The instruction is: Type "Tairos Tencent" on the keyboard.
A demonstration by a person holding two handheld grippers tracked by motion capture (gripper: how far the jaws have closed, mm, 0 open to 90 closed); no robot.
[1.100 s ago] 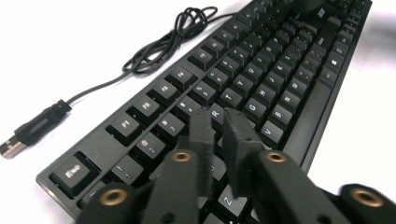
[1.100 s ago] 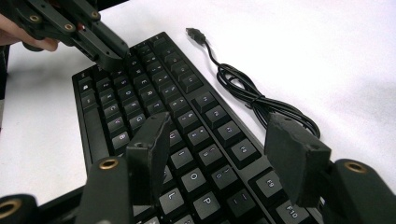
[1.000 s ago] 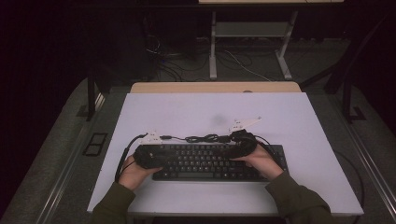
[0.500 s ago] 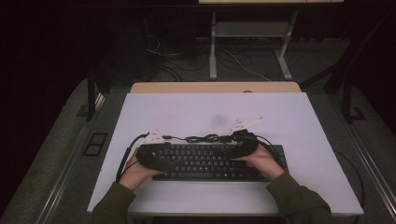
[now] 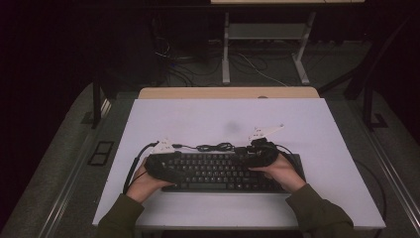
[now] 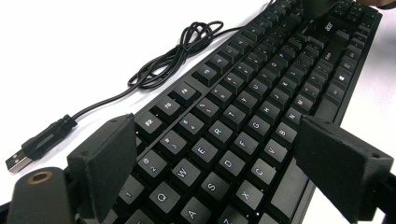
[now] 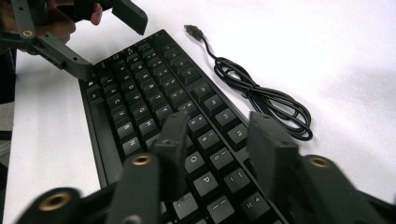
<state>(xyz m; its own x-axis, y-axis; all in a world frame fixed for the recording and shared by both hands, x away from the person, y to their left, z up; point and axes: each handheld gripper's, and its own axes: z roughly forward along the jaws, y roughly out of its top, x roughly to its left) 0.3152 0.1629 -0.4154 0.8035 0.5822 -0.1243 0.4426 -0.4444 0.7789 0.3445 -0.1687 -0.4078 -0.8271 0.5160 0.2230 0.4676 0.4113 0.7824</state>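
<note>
A black keyboard [image 5: 218,171] lies flat near the table's front edge, with its black cable [image 5: 215,147] coiled just behind it. My left gripper [image 5: 171,166] hovers over the keyboard's left end, a hand around it. In the left gripper view its jaws stand wide open [image 6: 217,135] above the letter keys [image 6: 243,107], gripping nothing. My right gripper [image 5: 250,157] is over the right end. In the right gripper view its jaws [image 7: 217,130] are open a key or two wide above the keys [image 7: 140,93]. Farther off there, the left gripper [image 7: 114,46] is open too.
The cable ends in a loose USB plug [image 6: 23,156] lying on the white tabletop [image 5: 223,116]. A wooden strip [image 5: 228,92] runs along the table's far edge. A desk frame [image 5: 265,44] and floor cables lie beyond it.
The right gripper has edged slightly toward the person. The keyboard and cable have not moved.
</note>
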